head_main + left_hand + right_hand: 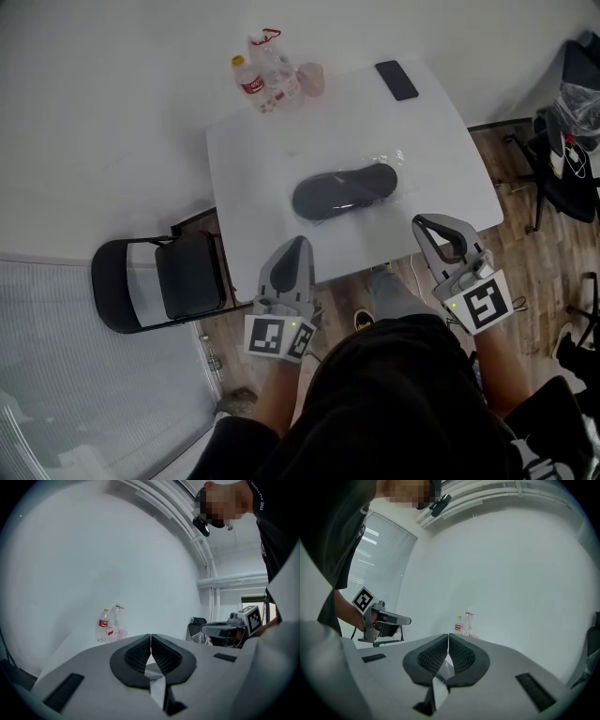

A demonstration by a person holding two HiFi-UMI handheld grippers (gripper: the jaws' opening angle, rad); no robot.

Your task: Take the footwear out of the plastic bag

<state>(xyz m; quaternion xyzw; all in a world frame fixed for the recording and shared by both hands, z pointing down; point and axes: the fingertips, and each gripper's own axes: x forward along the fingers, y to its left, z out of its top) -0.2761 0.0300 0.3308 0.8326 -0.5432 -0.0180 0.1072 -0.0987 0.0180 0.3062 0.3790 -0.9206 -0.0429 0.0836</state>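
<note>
Slipper [345, 191] in bag [397, 159], long axis L-R

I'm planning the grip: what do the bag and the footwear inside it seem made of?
Plastic bag: thin clear film, glossy, going by its white glints and wrinkles. Footwear: matte black, possibly rubber or foam; smooth with no sheen, too small to be sure.
</note>
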